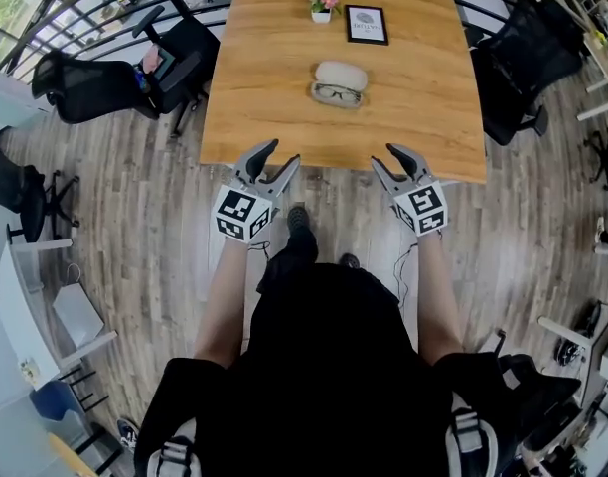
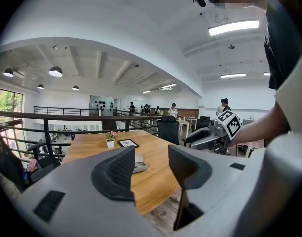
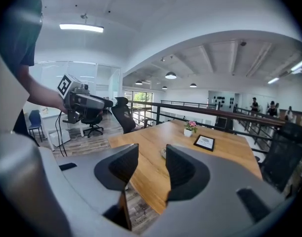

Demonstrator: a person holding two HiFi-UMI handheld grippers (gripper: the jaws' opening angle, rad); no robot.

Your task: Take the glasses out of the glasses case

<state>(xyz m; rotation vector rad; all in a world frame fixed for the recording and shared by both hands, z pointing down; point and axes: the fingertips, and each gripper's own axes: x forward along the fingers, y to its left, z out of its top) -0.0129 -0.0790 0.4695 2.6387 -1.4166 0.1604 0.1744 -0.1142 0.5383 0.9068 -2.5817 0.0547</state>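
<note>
Lying open at the middle of the wooden table (image 1: 274, 97), the glasses case (image 1: 341, 74) holds the glasses (image 1: 337, 93) in its near half. Both tongs hover at the table's near edge, well apart from the case: the left gripper (image 1: 282, 153) and the right gripper (image 1: 385, 157) each stand wide, with nothing between the jaws. A sound approach would likely steady the case with one gripper and pinch the frame lightly at the bridge with the other. Count: one case, one pair of glasses, two grippers, one flower pot (image 1: 324, 6), one framed card (image 1: 367, 25).
</note>
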